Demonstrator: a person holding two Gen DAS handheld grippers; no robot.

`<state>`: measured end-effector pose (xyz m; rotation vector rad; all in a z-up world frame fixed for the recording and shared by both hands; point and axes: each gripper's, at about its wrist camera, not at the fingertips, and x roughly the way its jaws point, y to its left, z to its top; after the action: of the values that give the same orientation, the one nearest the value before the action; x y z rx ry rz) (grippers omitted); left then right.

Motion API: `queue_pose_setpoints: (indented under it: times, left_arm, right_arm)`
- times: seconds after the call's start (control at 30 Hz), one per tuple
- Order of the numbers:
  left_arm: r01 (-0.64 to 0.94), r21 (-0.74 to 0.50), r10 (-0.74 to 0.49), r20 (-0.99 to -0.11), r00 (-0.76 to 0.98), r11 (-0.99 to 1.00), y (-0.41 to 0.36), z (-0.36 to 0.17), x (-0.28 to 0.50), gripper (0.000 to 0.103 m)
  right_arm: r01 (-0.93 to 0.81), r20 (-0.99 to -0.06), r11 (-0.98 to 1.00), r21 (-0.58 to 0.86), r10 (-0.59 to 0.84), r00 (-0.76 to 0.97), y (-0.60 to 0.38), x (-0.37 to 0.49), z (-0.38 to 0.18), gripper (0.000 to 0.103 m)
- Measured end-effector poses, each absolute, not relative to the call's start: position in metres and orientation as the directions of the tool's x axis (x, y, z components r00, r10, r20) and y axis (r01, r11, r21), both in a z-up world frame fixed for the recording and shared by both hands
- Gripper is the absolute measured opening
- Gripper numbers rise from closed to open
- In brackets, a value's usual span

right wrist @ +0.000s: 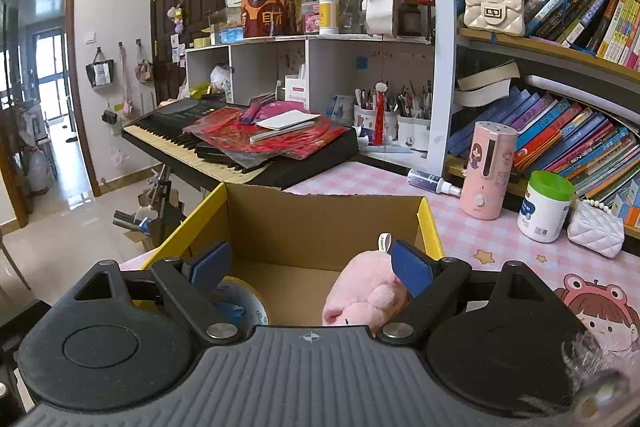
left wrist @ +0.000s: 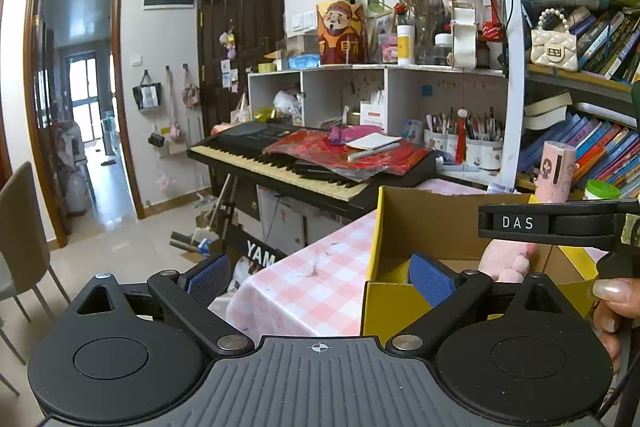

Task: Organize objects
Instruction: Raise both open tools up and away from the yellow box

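Observation:
A cardboard box [right wrist: 320, 223], yellow outside and brown inside, stands open on the pink checked tablecloth [right wrist: 500, 239]. Inside it lies a pink plush toy [right wrist: 368, 295], resting against the right finger of my right gripper [right wrist: 311, 269]. That gripper is open over the box, and its left pad is far from the toy. A round white and blue object [right wrist: 246, 301] lies in the box's left corner, partly hidden. My left gripper [left wrist: 320, 281] is open and empty, straddling the box's [left wrist: 400, 303] left wall. The left wrist view also shows the plush toy [left wrist: 508, 259] under the right gripper's black body.
An electric keyboard [right wrist: 240, 147] with red papers on it stands behind the box. To the right on the table are a pink humidifier [right wrist: 488, 175], a white jar with a green lid [right wrist: 544, 207], a spray bottle [right wrist: 432, 183] and a white quilted purse [right wrist: 596, 231]. Bookshelves fill the right.

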<state>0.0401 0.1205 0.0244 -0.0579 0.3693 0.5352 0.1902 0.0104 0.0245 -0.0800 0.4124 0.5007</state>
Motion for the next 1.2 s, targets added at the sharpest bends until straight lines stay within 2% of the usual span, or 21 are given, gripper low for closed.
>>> queue_pose_setpoints:
  times: [0.53, 1.2]
  left_arm:
    - [-0.527, 0.043, 0.504, -0.364, 0.783, 0.849, 0.128, 0.027, 0.030, 0.098]
    - [-0.527, 0.020, 0.497, -0.366, 0.787, 0.850, 0.139, 0.026, -0.020, 0.098]
  right_arm:
    - [-0.482, -0.408, 0.876, 0.025, 0.449, 0.795, 0.014, 0.186, 0.023, 0.089]
    - [-0.478, -0.388, 0.878, -0.007, 0.439, 0.811, 0.034, 0.128, 0.029, 0.089]
